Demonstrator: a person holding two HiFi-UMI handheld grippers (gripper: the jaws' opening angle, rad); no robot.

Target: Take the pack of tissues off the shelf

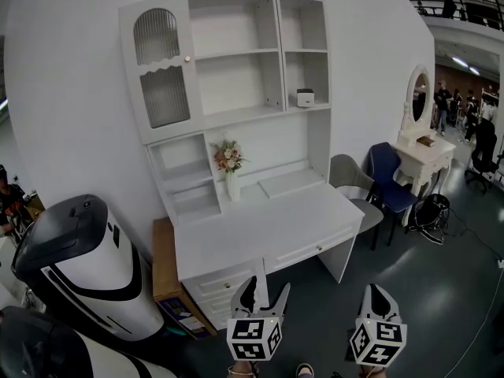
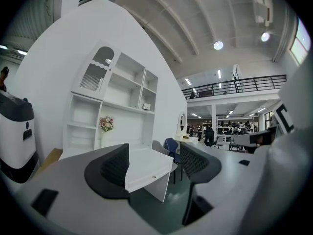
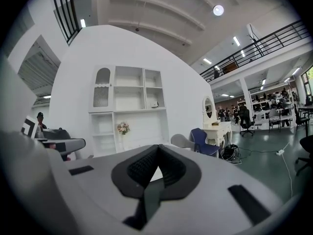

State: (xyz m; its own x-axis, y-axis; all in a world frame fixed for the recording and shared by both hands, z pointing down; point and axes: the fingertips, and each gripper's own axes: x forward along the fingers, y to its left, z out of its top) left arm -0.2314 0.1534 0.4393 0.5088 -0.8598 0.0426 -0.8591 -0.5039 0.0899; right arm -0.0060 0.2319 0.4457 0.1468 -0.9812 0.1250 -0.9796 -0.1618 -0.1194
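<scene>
I'm holding the left gripper wide open, empty. The right gripper is sitting closed, empty. Both are hovering well short of the tissues on the shelf.

**A white furniture set in a big hall**

We see a rounded white wall panel backing a white shelf unit, which rises at the rear of a white desk with drawers. Beside the desk stand a grey chair and a blue chair, then a white dressing table with an oval mirror. The floor is dark and glossy. Overhead we make out a ribbed ceiling with round lamps and a railed balcony.
</scene>
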